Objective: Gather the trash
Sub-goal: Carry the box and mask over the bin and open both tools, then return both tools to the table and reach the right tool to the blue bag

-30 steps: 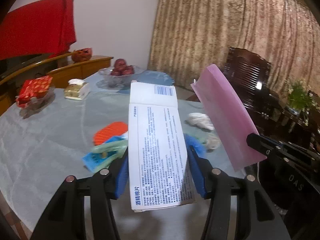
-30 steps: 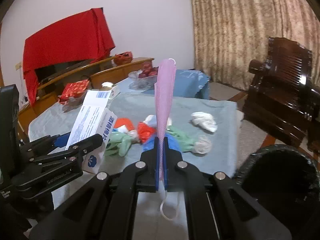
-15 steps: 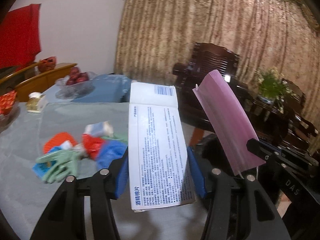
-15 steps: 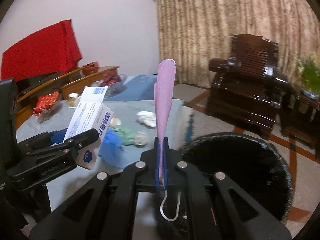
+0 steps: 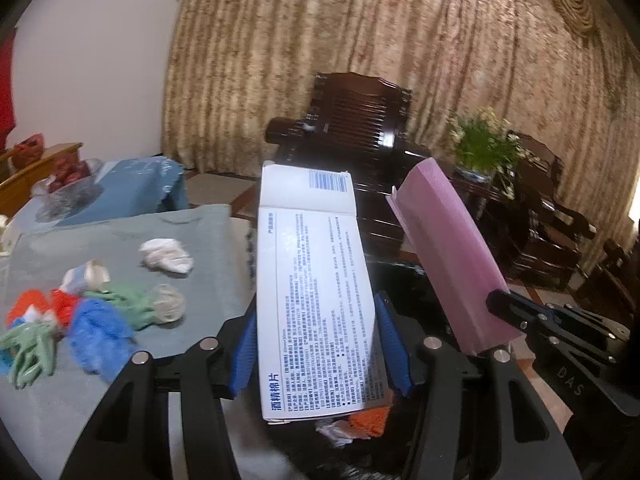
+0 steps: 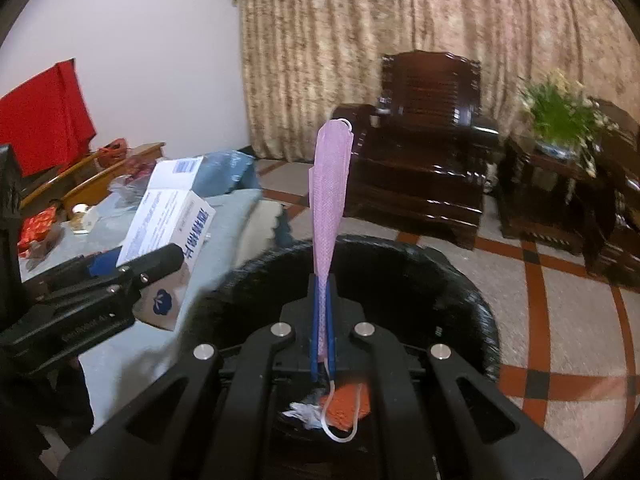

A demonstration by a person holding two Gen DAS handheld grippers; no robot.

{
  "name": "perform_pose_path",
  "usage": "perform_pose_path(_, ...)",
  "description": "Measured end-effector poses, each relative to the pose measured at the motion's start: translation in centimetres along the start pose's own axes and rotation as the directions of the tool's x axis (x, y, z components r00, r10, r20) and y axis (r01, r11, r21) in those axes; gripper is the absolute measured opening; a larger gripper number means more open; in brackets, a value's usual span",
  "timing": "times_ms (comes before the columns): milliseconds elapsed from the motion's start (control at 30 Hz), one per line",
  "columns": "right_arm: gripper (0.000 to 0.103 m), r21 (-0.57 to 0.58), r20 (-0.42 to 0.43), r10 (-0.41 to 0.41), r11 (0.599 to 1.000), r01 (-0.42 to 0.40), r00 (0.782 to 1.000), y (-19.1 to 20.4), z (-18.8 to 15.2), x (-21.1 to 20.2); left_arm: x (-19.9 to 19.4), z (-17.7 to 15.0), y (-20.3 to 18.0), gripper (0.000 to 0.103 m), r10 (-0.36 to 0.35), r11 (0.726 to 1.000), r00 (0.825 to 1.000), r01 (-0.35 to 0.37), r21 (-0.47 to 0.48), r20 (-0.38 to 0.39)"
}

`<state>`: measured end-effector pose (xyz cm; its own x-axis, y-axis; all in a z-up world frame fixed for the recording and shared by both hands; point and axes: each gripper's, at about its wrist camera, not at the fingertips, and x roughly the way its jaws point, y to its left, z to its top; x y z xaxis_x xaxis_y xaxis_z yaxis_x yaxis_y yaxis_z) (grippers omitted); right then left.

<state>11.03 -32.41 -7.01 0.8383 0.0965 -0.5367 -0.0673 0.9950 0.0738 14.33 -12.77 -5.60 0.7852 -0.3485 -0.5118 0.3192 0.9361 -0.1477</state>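
With my left gripper [image 5: 316, 344] clamping the white box [image 5: 316, 300] and my right gripper [image 6: 322, 336] pinching the pink mask [image 6: 330, 196] above the black bin [image 6: 460, 280], which already held scraps, neither was dropped yet, and gloves [image 5: 132, 300] and wads littered the table's [image 5: 208, 232] near edge.

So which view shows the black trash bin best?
The right wrist view: the black trash bin shows nearly its whole round rim, with orange trash inside. The left wrist view shows only dark parts of the bin, hidden behind the white box and pink mask.
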Motion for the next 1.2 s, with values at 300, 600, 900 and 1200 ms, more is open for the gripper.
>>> perform_pose_path(300, 0.002, 0.058, -0.045, -0.066, 0.996, 0.069, 0.997, -3.7, -2.0, 1.1, 3.3, -0.4, -3.2, 0.054, -0.059, 0.998, 0.997, 0.06, 0.029, -0.044)
perform_pose_path(600, 0.003, 0.078, -0.108, -0.093, 0.992, 0.101, 0.99, -5.4, -3.8, 2.9, 6.1, -1.3, -4.1, 0.056, -0.086, 0.995, 0.99, 0.09, 0.033, -0.112)
perform_pose_path(900, 0.046, 0.091, -0.135, -0.12, 0.987, 0.133, 0.984, -5.2, -4.7, 3.2, 6.5, -1.8, -3.2, 0.071, -0.1, 0.995, 0.984, 0.1, -0.005, -0.148)
perform_pose_path(1200, 0.095, 0.154, -0.077, -0.13, 0.978, 0.141, 0.988, -4.5, -3.8, 1.6, 3.1, -0.7, 0.2, 0.091, -0.015, 1.0, 0.997, 0.014, -0.019, -0.075)
